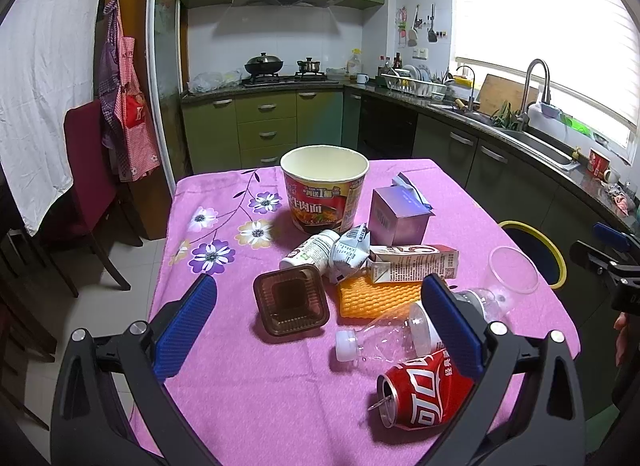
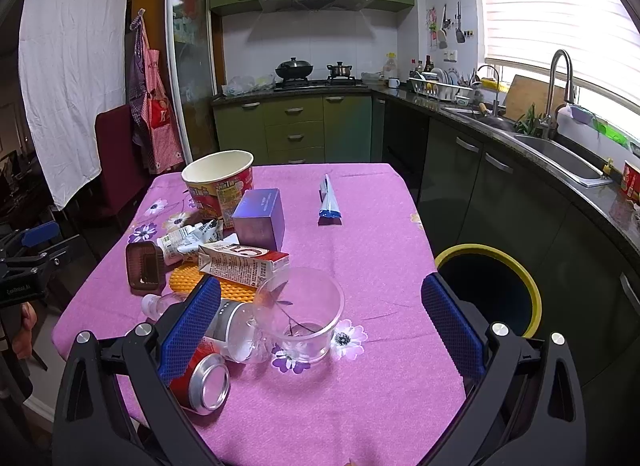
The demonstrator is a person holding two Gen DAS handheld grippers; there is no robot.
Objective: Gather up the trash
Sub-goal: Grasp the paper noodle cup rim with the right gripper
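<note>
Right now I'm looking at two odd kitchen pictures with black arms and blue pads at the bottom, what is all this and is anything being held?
There is no robot here. A person carries a hand-held two-finger gripper in each hand, and each has a wide-angle camera looking forward along its fingers. One picture comes from the left gripper, the other from the right gripper. Both stand with jaws wide open and hold nothing.

Below them is a table with a pink flowered cloth strewn with rubbish: a noodle cup, a purple box, a drink carton, a brown plastic tray, an orange mesh pad, a clear bottle, a red can and a clear cup. Beside the table stands a yellow-rimmed bin, probably where it all goes.
</note>
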